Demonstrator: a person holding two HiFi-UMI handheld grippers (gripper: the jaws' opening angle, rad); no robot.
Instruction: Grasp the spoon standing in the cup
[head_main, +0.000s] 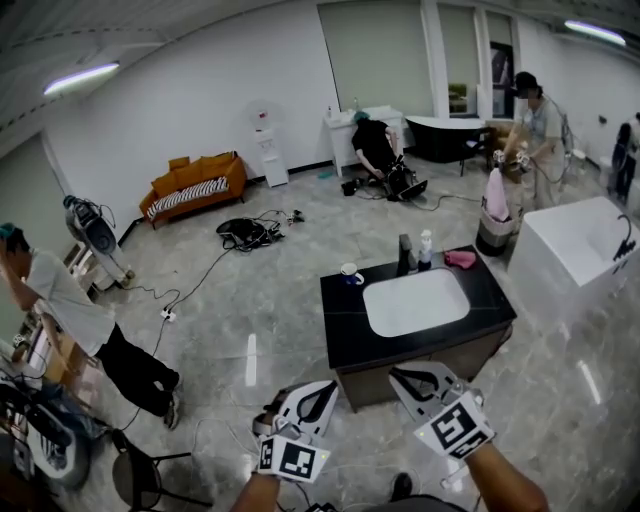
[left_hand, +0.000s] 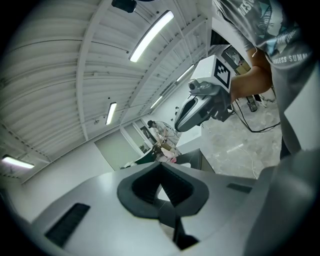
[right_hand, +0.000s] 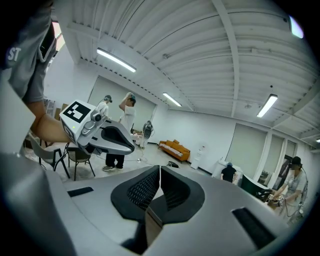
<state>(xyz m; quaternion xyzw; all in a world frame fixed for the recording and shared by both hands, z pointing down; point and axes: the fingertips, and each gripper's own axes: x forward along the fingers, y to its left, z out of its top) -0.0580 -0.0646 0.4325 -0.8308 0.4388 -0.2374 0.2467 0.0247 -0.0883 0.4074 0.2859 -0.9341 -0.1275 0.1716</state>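
Observation:
A white cup (head_main: 349, 272) stands on the far left corner of a black counter (head_main: 345, 330) with a white sink (head_main: 415, 301); any spoon in it is too small to make out. Both grippers are held low in front of the counter, well short of the cup. My left gripper (head_main: 322, 393) and my right gripper (head_main: 408, 380) both have their jaws together with nothing between them. The left gripper view points up at the ceiling and shows its own left gripper (left_hand: 161, 175) and the right gripper (left_hand: 205, 102). The right gripper view shows its own right gripper (right_hand: 159, 172) and the left gripper (right_hand: 97, 132).
A dark faucet (head_main: 404, 255), a white bottle (head_main: 426, 250) and a pink cloth (head_main: 460, 259) sit along the counter's far edge. A white bathtub (head_main: 580, 255) stands to the right. Cables (head_main: 200, 275) cross the floor, a chair (head_main: 140, 470) is at the near left, and several people stand around.

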